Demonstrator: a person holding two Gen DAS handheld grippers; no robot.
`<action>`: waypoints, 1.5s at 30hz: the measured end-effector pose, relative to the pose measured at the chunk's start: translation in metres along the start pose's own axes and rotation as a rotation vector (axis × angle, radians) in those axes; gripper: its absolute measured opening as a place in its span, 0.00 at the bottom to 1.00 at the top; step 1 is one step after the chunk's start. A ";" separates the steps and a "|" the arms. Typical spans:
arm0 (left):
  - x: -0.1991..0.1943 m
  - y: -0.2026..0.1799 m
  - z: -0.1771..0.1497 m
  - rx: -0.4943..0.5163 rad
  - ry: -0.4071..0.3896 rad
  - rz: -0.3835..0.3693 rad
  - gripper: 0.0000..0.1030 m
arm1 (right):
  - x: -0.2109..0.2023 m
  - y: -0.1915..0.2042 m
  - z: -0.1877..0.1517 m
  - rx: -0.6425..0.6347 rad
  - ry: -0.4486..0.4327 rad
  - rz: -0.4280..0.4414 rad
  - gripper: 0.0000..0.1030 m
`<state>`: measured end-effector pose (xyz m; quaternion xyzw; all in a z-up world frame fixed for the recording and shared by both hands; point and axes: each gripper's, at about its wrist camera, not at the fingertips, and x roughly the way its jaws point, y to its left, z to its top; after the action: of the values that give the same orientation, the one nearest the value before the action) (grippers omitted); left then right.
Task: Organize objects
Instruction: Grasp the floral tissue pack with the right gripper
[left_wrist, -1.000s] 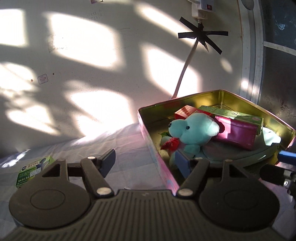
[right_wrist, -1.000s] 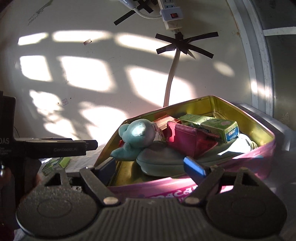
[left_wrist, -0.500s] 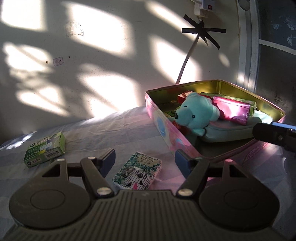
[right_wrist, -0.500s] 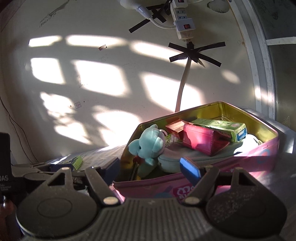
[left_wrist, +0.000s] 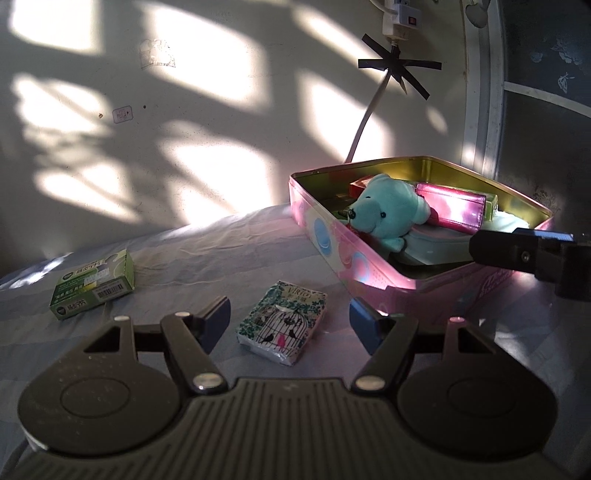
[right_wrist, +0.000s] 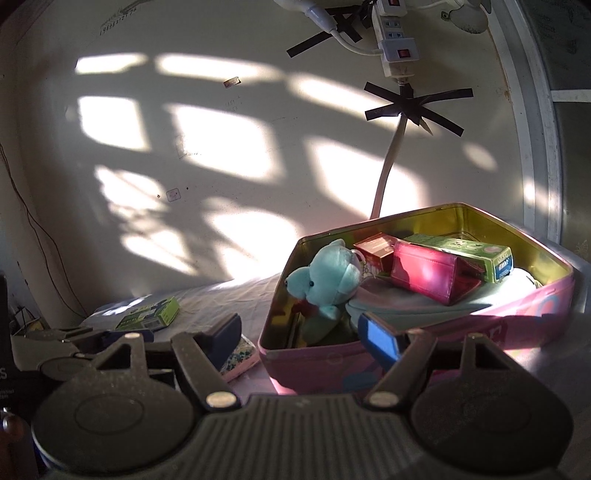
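One tissue pack (left_wrist: 283, 322) between left tool (left_wrist: 288, 325) tips

**Black grippers with blue pads**

The left gripper (left_wrist: 288, 321) fills the lower frame: ribbed black housing, two round discs, angled black fingers (left_wrist: 186, 343) with silver screws and blue pads. The right gripper (right_wrist: 301, 332) looks alike; its right pad is bright blue.

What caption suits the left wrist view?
Open left gripper over a tissue pack, beside a pink tin holding a teal bear.
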<state>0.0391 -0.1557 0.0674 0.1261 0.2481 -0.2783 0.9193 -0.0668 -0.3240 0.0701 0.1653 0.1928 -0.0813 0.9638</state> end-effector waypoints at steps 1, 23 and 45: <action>0.000 0.003 -0.001 -0.003 0.001 0.001 0.71 | 0.001 0.003 0.000 -0.003 0.003 0.004 0.71; 0.009 0.105 -0.042 -0.180 0.041 0.151 0.75 | 0.033 0.098 -0.013 -0.201 0.127 0.146 0.71; 0.030 0.159 -0.065 -0.372 0.099 0.151 0.75 | 0.136 0.138 -0.028 -0.548 0.310 0.054 0.70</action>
<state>0.1271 -0.0165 0.0114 -0.0140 0.3302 -0.1517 0.9316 0.0778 -0.1981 0.0307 -0.0851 0.3477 0.0254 0.9334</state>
